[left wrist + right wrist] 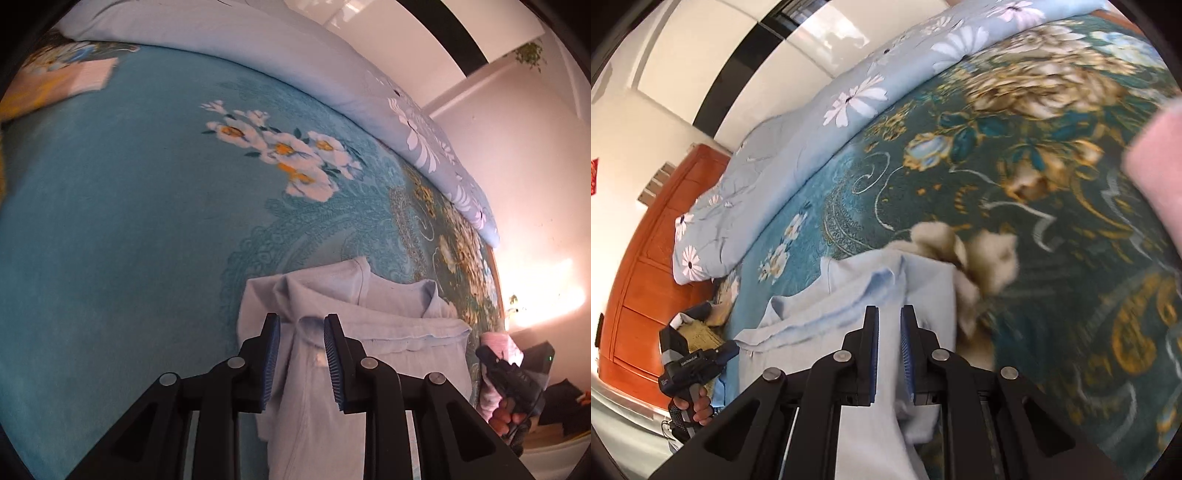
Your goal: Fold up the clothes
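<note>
bed (110,221): teal floral blanket | on it: pale blue garment (369,317); floral duvet (295,55)

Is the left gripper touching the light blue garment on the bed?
Cannot tell. In the left wrist view the left gripper straddles a ridge of the light blue cotton garment, but a sliver of gap shows beside each blue pad.

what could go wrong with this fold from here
The left gripper has its jaws apart around a bunched ridge of the light blue shirt, so closing may catch several layers or miss the edge. The right gripper is nearly shut on a thin bit of cloth; it could slip out on a lift. The shirt lies close to the bed's near edge and might slide off.
</note>
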{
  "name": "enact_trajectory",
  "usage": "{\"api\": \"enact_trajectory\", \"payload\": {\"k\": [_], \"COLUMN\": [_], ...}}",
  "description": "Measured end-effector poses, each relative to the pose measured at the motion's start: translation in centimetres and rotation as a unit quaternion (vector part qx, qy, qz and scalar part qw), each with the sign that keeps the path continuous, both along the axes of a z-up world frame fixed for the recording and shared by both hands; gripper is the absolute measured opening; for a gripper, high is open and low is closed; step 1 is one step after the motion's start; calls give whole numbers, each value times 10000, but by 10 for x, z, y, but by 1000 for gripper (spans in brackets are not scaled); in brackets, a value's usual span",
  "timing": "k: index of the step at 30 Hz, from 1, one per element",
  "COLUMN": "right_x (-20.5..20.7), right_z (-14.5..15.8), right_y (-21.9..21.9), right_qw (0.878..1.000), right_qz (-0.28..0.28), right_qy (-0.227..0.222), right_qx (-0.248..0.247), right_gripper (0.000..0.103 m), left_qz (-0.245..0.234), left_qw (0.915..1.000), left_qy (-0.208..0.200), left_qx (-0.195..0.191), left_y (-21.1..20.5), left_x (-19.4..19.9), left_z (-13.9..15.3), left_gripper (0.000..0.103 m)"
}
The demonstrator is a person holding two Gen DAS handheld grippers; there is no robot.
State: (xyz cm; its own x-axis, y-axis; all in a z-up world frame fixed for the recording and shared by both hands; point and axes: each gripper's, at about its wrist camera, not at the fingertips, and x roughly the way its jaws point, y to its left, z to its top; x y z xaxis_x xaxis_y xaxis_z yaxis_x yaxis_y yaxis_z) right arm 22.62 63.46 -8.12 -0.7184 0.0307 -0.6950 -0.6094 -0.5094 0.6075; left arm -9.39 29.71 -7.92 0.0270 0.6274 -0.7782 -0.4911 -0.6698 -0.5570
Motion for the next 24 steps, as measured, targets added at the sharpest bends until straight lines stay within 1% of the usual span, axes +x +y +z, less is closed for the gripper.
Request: {"api": "enact_trajectory", "payload": {"k": [1, 4, 7, 8, 9, 10, 11, 14, 17, 19, 21, 22, 23, 24], "right_x": [-8, -23, -36, -39, -42, -44, -47, -55, -69, -75, -78, -78, -75, -71], "right_z": [-3, -13, -22, -24, -26, -26, -26, -16, -10, -12, -15, -17, -17, -17], "right_y": [4, 13, 20, 23, 26, 28, 30, 40, 53, 57, 58, 58, 57, 55], "right_qw": [10000, 9998, 9996, 9995, 9993, 9991, 9989, 9995, 9998, 9995, 9991, 9989, 9992, 9995], "right_qz": [35, 119, 133, 137, 142, 154, 163, 144, 39, -13, -24, -25, -29, 24], "right_qy": [-32, -130, -189, -202, -209, -182, -156, -73, -160, -288, -412, -450, -400, -301], "right_qx": [-40, -109, -153, -203, -258, -339, -407, -262, -138, -136, -103, -84, -81, -101], "right_gripper": [13, 13, 13, 12, 10, 4, 2, 2, 1, 2, 2, 2, 3, 3], "left_qz": [-9, 6, -21, -15, -1, 43, 103, 356, 478, 585, 703, 770, 811, 805], "left_qw": [10000, 10000, 10000, 10000, 10000, 9998, 9995, 9978, 9960, 9931, 9885, 9871, 9873, 9887], "left_qy": [-2, 52, 51, 14, -57, -146, -229, -436, -683, -922, -1205, -1250, -1191, -1071], "left_qx": [-2, -40, -42, -13, 47, 126, 201, 358, 322, 425, 584, 645, 674, 665], "left_y": [2, 7, 10, 10, 11, 12, 12, 14, 19, 21, 18, 15, 11, 8], "left_x": [-1, -6, -9, -11, -15, -19, -24, -40, -49, -56, -62, -63, -63, -61], "left_z": [0, -1, -2, -3, -4, -5, -5, -7, -18, -27, -33, -33, -31, -26], "left_gripper": [25, 24, 8, 6, 6, 6, 5, 5, 6, 7, 14, 26, 39, 43]}}
